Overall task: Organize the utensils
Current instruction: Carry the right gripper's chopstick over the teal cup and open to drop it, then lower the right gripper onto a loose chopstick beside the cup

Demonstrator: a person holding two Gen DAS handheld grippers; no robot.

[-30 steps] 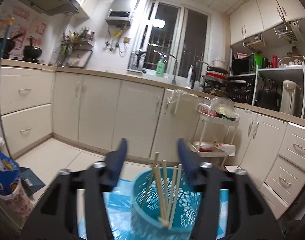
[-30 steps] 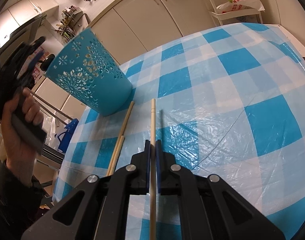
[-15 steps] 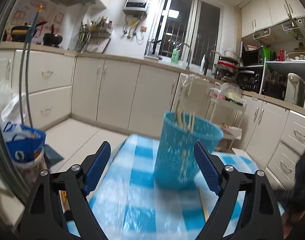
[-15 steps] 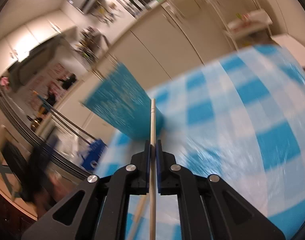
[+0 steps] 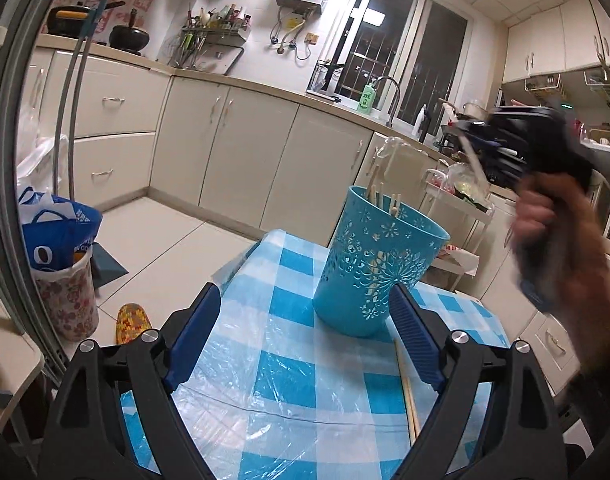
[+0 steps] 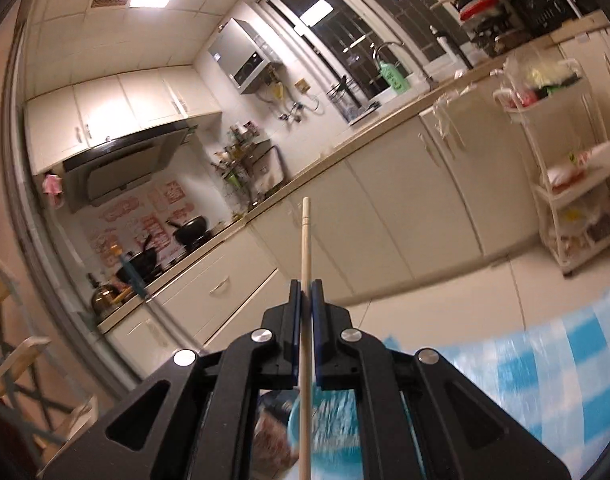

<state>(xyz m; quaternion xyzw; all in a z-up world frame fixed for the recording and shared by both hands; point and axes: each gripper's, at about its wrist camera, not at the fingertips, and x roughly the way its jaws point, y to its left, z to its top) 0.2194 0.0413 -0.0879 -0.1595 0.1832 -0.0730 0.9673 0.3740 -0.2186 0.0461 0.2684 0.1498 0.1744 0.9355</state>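
Note:
A perforated blue utensil holder (image 5: 381, 268) stands upright on the blue checked tablecloth (image 5: 289, 376), with several wooden chopsticks (image 5: 385, 200) in it. My left gripper (image 5: 303, 320) is open, low over the table, just short of the holder and apart from it. A loose chopstick pair (image 5: 407, 392) lies by its right finger. My right gripper (image 6: 305, 292) is shut on a single chopstick (image 6: 305, 248), raised above the holder (image 6: 329, 424), which is blurred beneath it. In the left wrist view a hand carries that gripper (image 5: 517, 148), blurred, at the upper right.
A floral bin with a blue bag (image 5: 65, 280) and a slipper (image 5: 131, 322) are on the floor to the left of the table. Cabinets line the far wall. A white trolley (image 6: 565, 184) stands at the right and a folding chair (image 6: 9, 360) at the left.
My left gripper drew back from the holder, sank lower and spread its jaws wide. My right gripper lifted its chopstick off the table and rose well above the holder.

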